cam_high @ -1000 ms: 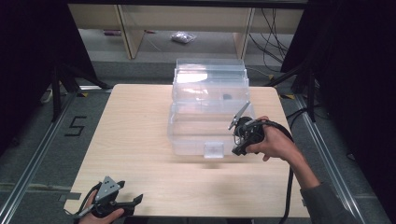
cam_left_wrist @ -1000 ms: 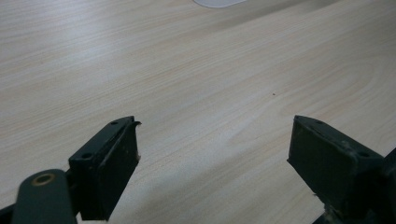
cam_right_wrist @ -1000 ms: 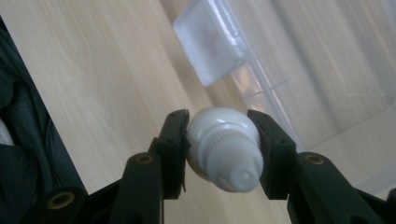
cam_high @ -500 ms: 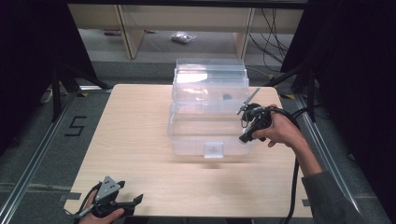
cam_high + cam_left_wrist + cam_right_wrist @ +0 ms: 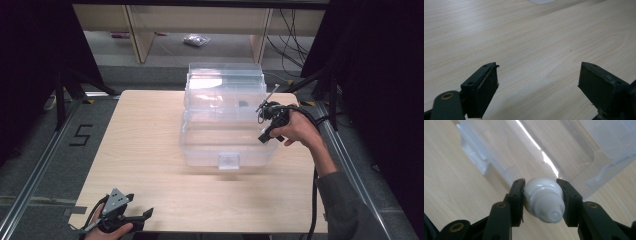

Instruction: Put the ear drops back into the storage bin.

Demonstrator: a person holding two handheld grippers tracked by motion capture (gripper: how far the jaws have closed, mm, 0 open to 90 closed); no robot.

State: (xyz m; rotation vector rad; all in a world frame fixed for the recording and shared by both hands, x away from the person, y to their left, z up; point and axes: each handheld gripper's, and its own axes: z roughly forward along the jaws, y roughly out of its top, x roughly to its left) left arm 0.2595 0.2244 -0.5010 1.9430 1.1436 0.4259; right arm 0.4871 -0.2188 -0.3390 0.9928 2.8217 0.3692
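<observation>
My right gripper (image 5: pixel 541 195) is shut on a small white bottle (image 5: pixel 544 201) with a ribbed neck, its tip pointing back toward the camera. In the high view that right gripper (image 5: pixel 264 136) hovers over the right wall of a clear plastic box (image 5: pixel 225 145), whose lid stands open at the back. Beyond the bottle, the right gripper view shows the clear box (image 5: pixel 564 150) and its front latch. My left gripper (image 5: pixel 145 216) rests at the table's front left corner. Its jaws are wide apart with nothing between them, and the left gripper (image 5: pixel 537 80) looks onto bare wood.
The light wooden table (image 5: pixel 145 140) carries the box in its middle. A small dark item (image 5: pixel 243 104) lies inside the box near the back. Beyond the table stand shelf legs and a plastic bag (image 5: pixel 196 40) on the floor. Cables hang at the right.
My right gripper, still shut on the white bottle, has moved from the box's front right corner back and to the right along its side. The left gripper has stayed put.
</observation>
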